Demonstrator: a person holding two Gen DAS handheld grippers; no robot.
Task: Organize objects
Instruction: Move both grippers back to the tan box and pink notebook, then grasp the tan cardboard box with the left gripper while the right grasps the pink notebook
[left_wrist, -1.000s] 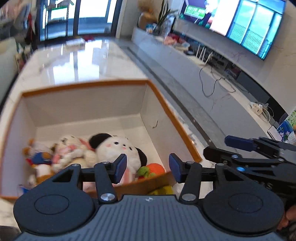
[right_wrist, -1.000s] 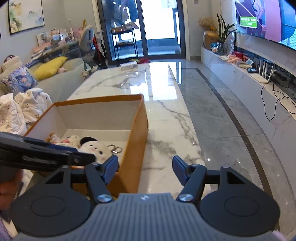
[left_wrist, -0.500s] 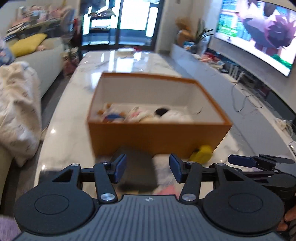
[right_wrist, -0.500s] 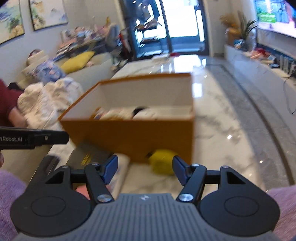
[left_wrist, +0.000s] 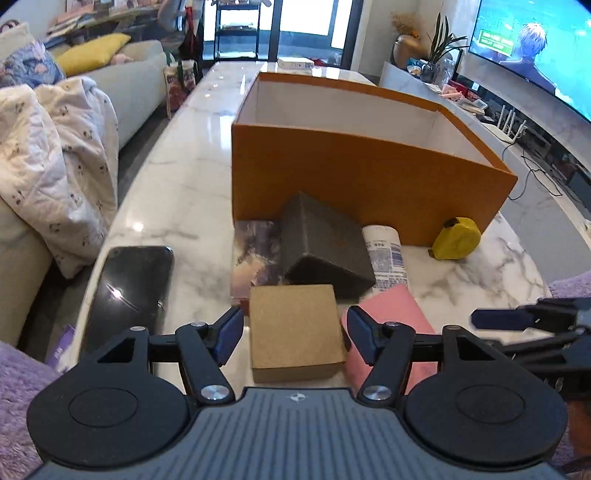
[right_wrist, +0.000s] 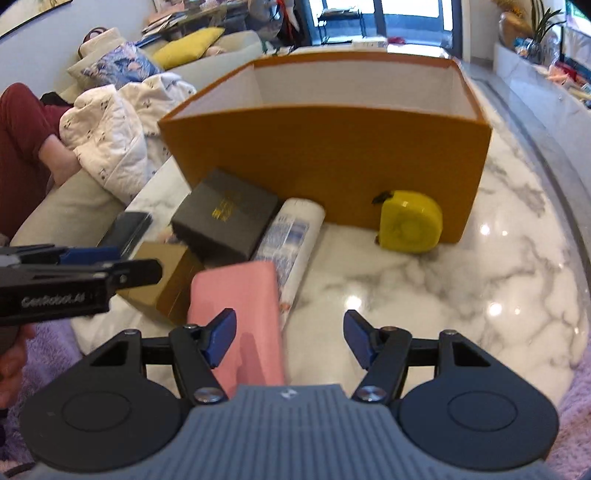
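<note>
**Both grippers wide open and empty before the orange box**

At the far left of the marble table (left_wrist: 177, 192) lies a black phone (left_wrist: 129, 291), flat and near the table's edge. Next comes a flat printed card (left_wrist: 255, 254), partly covered by a dark grey box (left_wrist: 321, 247) that leans tilted against the front wall of the orange box (left_wrist: 362, 184). Just in front of the grey one sits a small brown cardboard box (left_wrist: 295, 328), lying between the spread fingers of the left gripper (left_wrist: 294, 334); whether the pads touch its sides cannot be told, and the jaws stand wide apart, holding nothing. To the right lie a white printed roll (left_wrist: 384, 254) and a pink flat item (left_wrist: 391, 317), the roll touching the grey box. Further right a yellow tape measure (left_wrist: 457, 238) stands against the orange box's front corner.

The orange box is open-topped with white inner walls; from this low angle its floor is hidden, so its contents cannot be seen.

In the right wrist view the right gripper (right_wrist: 288, 339) is also wide open and empty, with the pink item under its left finger.

A second ago both cameras looked down into the orange box, where plush toys, one a black-and-white panda, lay on its floor. Since then both grippers have drawn back and dropped low, so the box's front wall fills the view and the loose items in front of it have come into sight.
</note>
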